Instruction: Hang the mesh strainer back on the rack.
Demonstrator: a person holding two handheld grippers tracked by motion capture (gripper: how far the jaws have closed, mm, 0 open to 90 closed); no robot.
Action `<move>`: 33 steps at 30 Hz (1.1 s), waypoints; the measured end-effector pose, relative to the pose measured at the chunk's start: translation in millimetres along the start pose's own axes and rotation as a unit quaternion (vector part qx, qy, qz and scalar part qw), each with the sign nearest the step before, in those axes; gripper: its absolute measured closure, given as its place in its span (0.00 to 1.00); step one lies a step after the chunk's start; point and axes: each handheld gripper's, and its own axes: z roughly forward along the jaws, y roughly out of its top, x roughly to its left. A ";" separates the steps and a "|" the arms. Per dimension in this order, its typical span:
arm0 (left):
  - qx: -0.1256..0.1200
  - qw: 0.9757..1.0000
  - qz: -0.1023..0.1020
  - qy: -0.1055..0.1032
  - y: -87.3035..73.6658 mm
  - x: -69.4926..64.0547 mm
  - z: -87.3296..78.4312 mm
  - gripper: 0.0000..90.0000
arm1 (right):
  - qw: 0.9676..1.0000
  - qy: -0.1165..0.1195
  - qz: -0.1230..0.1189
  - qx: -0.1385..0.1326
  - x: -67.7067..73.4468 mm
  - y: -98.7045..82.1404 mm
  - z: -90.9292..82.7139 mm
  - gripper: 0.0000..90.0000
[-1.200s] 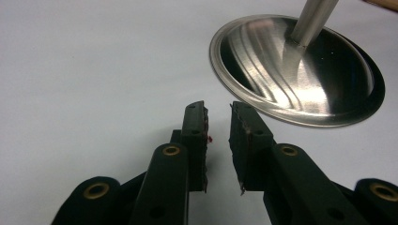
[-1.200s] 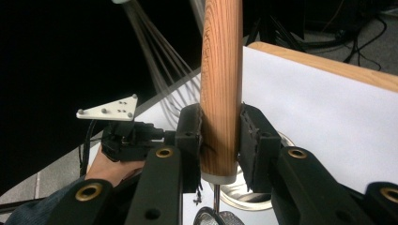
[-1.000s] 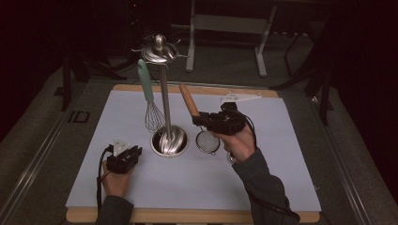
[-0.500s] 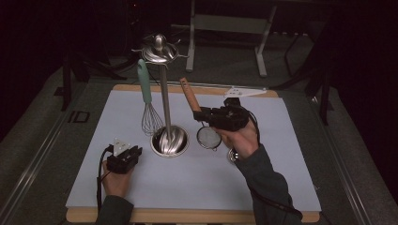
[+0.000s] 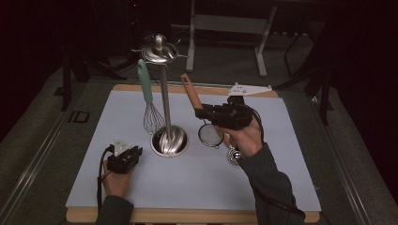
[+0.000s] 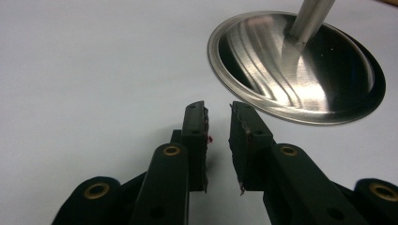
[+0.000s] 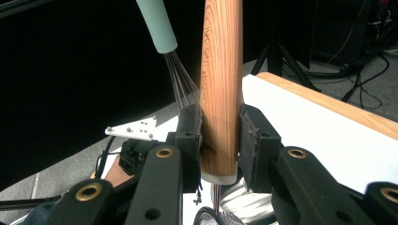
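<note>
The right hand-held gripper (image 7: 220, 140) is clamping the wooden handle of one strainer (image 5: 210, 134), its mesh hanging just below the jaws, above the table (image 5: 291, 154). Likely heading for the one stand (image 5: 164, 93): keep the handle upright. One whisk (image 5: 151, 112) is hanging beyond. The left hand-held gripper (image 6: 218, 124) is resting slightly apart, empty.

Wooden handle (image 7: 220, 84) top cut off by right gripper view's upper edge, its strainer head (image 5: 210, 135) partly hidden behind right gripper (image 5: 201, 112), small shiny object (image 5: 233, 155) beside the wrist too small to identify.
</note>
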 end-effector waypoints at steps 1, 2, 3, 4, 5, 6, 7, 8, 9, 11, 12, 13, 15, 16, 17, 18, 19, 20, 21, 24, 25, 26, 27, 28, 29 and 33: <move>0.000 1.000 0.000 0.000 0.0 0.1 -0.1 0.85 | 1.000 0.001 -0.003 -0.002 0.5 0.7 -0.6 0.80; 0.000 1.000 0.000 0.000 0.0 0.0 -0.1 0.85 | 1.000 0.001 -0.004 -0.003 1.0 1.5 -1.4 0.80; 0.000 1.000 0.000 0.001 0.0 -0.1 -0.1 0.85 | 1.000 0.002 -0.003 -0.004 1.5 2.2 -2.1 0.80; 0.000 1.000 0.000 0.001 0.0 -0.1 -0.1 0.85 | 1.000 0.001 -0.006 -0.006 1.7 2.8 -2.6 0.80; 0.000 1.000 0.000 0.001 0.0 -0.1 -0.1 0.85 | 1.000 0.002 -0.006 -0.007 2.1 3.3 -3.2 0.80; 0.000 1.000 0.000 0.001 0.0 -0.1 -0.1 0.85 | 1.000 0.003 -0.008 -0.007 2.3 3.8 -3.8 0.80; 0.000 1.000 0.000 0.000 0.0 0.0 -0.1 0.85 | 1.000 0.003 -0.008 -0.008 2.8 4.2 -4.3 0.80; 0.000 1.000 0.000 0.001 0.0 -0.1 -0.1 0.85 | 1.000 0.003 -0.010 -0.009 3.1 4.5 -4.7 0.80; 0.000 1.000 0.000 0.001 0.0 -0.1 -0.1 0.85 | 1.000 0.003 -0.011 -0.009 3.5 4.9 -5.3 0.80; 0.001 1.000 0.001 0.001 0.0 -0.1 -0.1 0.85 | 1.000 0.004 -0.012 -0.010 4.0 5.4 -5.7 0.80; 0.001 1.000 0.001 0.001 0.0 -0.1 -0.1 0.85 | 1.000 0.004 -0.015 -0.012 4.9 6.2 -6.9 0.80; 0.001 1.000 0.001 0.001 0.0 -0.1 -0.1 0.85 | 1.000 0.005 -0.016 -0.013 5.5 6.4 -7.5 0.80; 0.001 1.000 0.001 0.001 0.0 -0.1 -0.1 0.85 | 1.000 0.007 -0.019 -0.015 6.8 6.8 -8.8 0.80; 0.001 1.000 0.001 0.001 0.0 -0.1 -0.1 0.85 | 1.000 0.008 -0.022 -0.017 7.5 7.0 -9.3 0.80; 0.001 1.000 0.001 0.001 0.0 -0.1 -0.1 0.85 | 1.000 0.009 -0.023 -0.018 8.3 7.4 -9.8 0.80; 0.001 1.000 0.001 0.001 0.0 -0.1 -0.1 0.85 | 0.999 0.010 -0.026 -0.019 8.6 7.7 -10.3 0.80; 0.001 1.000 0.001 0.001 0.0 -0.1 -0.1 0.85 | 0.999 0.010 -0.026 -0.020 9.3 8.1 -10.6 0.80; 0.001 1.000 0.002 0.001 0.0 -0.1 -0.1 0.85 | 0.999 0.011 -0.029 -0.021 9.8 8.6 -11.0 0.80; 0.001 1.000 0.002 0.001 0.0 -0.1 -0.1 0.85 | 0.999 0.011 -0.030 -0.022 10.3 9.0 -11.4 0.80; 0.001 1.000 0.002 0.001 0.0 -0.1 -0.1 0.85 | 0.999 0.014 -0.034 -0.024 12.5 10.0 -12.6 0.80; 0.001 1.000 0.002 0.001 0.0 -0.2 -0.1 0.85 | 0.999 0.015 -0.036 -0.024 13.1 10.3 -13.0 0.80; 0.000 1.000 0.002 0.001 0.0 -0.2 0.0 0.85 | 0.999 0.019 -0.037 -0.026 13.6 10.7 -13.3 0.80; 0.000 1.000 0.001 0.001 0.0 -0.2 0.0 0.85 | 0.999 0.022 -0.036 -0.027 14.1 11.2 -13.8 0.80; 0.000 1.000 0.001 0.001 0.0 -0.2 -0.1 0.85 | 0.999 0.024 -0.038 -0.028 14.6 11.8 -14.3 0.80; 0.000 1.000 0.001 0.002 0.0 -0.3 0.0 0.85 | 0.998 0.023 -0.040 -0.030 15.3 12.4 -14.7 0.80; 0.000 1.000 0.001 0.002 -0.1 -0.3 0.0 0.85 | 0.998 0.029 -0.043 -0.033 17.7 14.4 -15.7 0.80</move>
